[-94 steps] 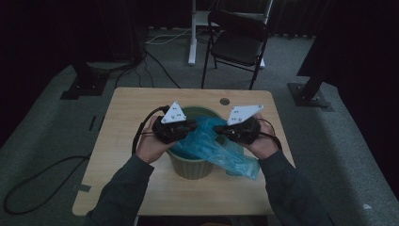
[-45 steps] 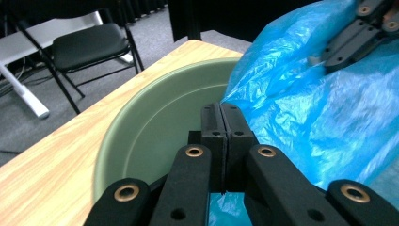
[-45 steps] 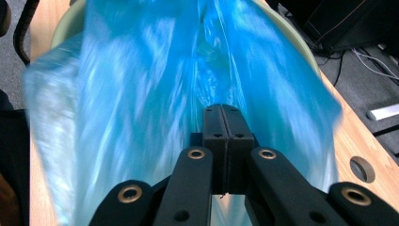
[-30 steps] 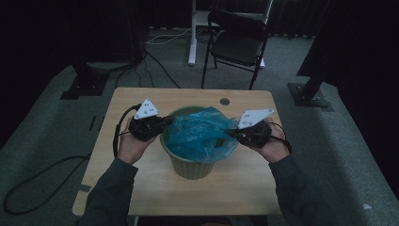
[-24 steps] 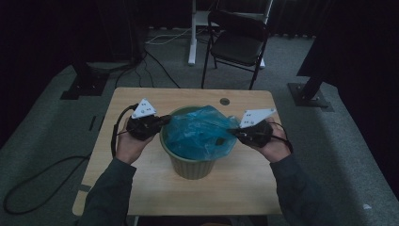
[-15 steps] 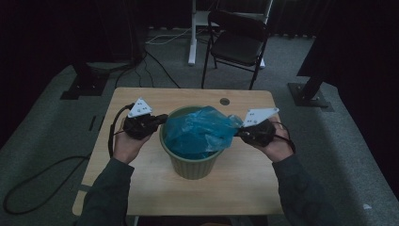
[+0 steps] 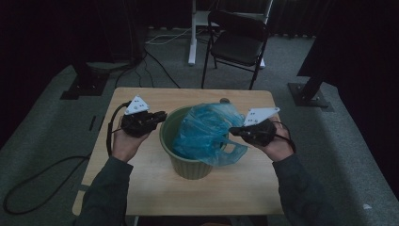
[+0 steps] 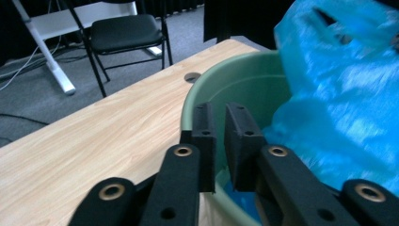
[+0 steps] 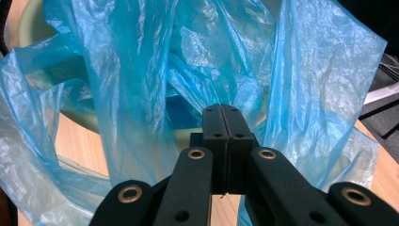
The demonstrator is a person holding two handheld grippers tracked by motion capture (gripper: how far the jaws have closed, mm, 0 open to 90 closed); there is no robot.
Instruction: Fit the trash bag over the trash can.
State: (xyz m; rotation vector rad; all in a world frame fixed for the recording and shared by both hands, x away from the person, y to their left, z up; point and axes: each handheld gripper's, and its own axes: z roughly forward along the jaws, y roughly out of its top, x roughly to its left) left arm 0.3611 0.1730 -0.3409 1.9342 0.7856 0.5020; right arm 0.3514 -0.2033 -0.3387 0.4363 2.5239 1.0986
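A thin, crinkled, translucent blue plastic bag (image 7: 207, 134) sits partly inside a round sage-green plastic bin (image 7: 188, 162) in the middle of the light wooden table (image 7: 141, 188), with much of the film bunched above the rim and one side spilling over the bin's right edge towards the person. The right gripper (image 7: 240, 133) has its jaws pressed flat together; in the right gripper view the blue film rises directly behind and around the jaw tips, so it appears to be pinching an edge of the bag, though the pinched fold itself is too thin to make out. The left gripper (image 8: 219, 136) hovers at the bin's left rim; its jaws have just been opening and now stand slightly parted, with nothing between them and the bag just off to one side. The bag looks nearly weightless, very soft and limp, and slick, so it will likely collapse, cling and slide out of a light pinch, and a hard tug could stretch or tear it. The best hold seems to be a gathered fold of the open edge or a handle loop, taken at opposite sides so the mouth can be spread over the rim. The bin is stiff but light and could shift if pulled sideways.
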